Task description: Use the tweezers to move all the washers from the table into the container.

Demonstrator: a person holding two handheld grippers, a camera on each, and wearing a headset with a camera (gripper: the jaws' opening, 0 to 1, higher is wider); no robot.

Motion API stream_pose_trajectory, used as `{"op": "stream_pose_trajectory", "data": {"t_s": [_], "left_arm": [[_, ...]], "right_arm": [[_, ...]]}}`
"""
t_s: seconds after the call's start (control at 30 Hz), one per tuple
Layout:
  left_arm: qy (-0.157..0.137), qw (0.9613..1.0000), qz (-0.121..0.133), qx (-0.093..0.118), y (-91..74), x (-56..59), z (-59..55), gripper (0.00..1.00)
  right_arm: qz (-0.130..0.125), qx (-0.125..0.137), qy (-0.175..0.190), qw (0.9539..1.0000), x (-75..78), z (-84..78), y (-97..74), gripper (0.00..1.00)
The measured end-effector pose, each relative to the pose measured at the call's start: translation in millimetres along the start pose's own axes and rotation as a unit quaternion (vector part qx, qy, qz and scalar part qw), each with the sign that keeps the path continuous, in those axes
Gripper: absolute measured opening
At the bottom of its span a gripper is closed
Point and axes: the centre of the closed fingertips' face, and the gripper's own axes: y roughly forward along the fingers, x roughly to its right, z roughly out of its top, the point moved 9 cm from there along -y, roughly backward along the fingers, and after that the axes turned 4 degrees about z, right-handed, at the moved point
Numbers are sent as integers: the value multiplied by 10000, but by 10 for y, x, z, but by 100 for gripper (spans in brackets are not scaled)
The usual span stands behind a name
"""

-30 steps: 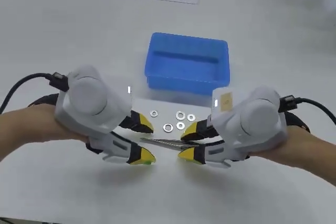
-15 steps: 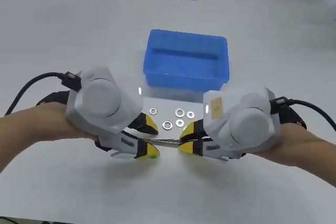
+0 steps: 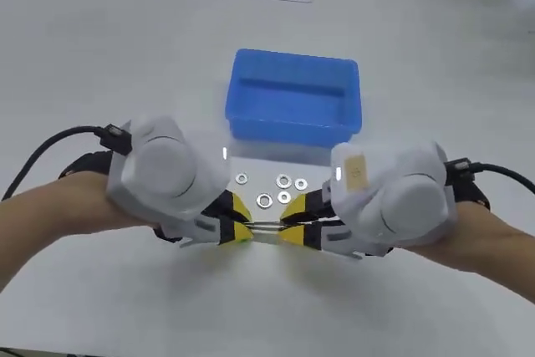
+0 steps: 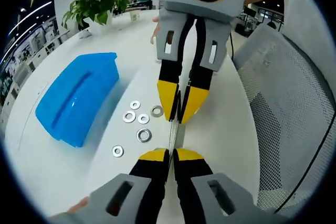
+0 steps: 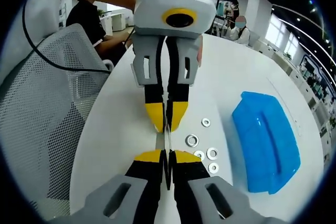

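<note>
A pair of tweezers (image 3: 266, 225) is seen clamped at both ends between two hand-held grippers above a white table (image 3: 418, 56). The left gripper (image 3: 238, 225) and the right gripper (image 3: 292, 225) are pointed at each other, yellow tips nearly meeting. In the left gripper view, that gripper's own jaws (image 4: 169, 155) are closed on one end of the tweezers (image 4: 172, 129), while the right gripper (image 4: 180, 109) is pinched on the other end. The same hold is shown from the opposite side in the right gripper view, where the tweezers (image 5: 167, 136) are stretched between the right gripper (image 5: 167, 156) and the left gripper (image 5: 167, 119). The tool's two arms are pressed close together. Its ends are hidden inside the jaws, so the gap at the tips, and whether anything is gripped there, cannot be told. The washers (image 3: 283, 182) are scattered flat on the table just beyond the grippers, between them and the blue container (image 3: 292, 133), which is set upright a little farther back. The washers (image 4: 143, 119) and the container (image 4: 73, 98) are also caught in the left gripper view.
</note>
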Motion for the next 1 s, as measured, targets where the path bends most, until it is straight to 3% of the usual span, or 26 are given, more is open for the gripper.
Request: {"op": "stream_pose_trajectory", "data": {"t_s": [0.07,0.33,0.5,0.77,1.0], "left_arm": [[-126,9998,-145,11,-8,27,-9,8],[34,9999,-114,15,-122,92,-18,7],[-117,9996,-50,247,-232,83,45,7],[-7,9999,80,115,-300,134,104,8],[43,9997,170,155,-337,174,162,8]], "right_arm": [[76,54,40,9999,-20,-1,7,7],[125,253,-25,9996,-68,26,13,7],[91,273,-66,9996,-64,12,12,7],[70,448,-147,9989,-82,45,-12,7],[34,581,-136,9982,-105,19,-20,8]]}}
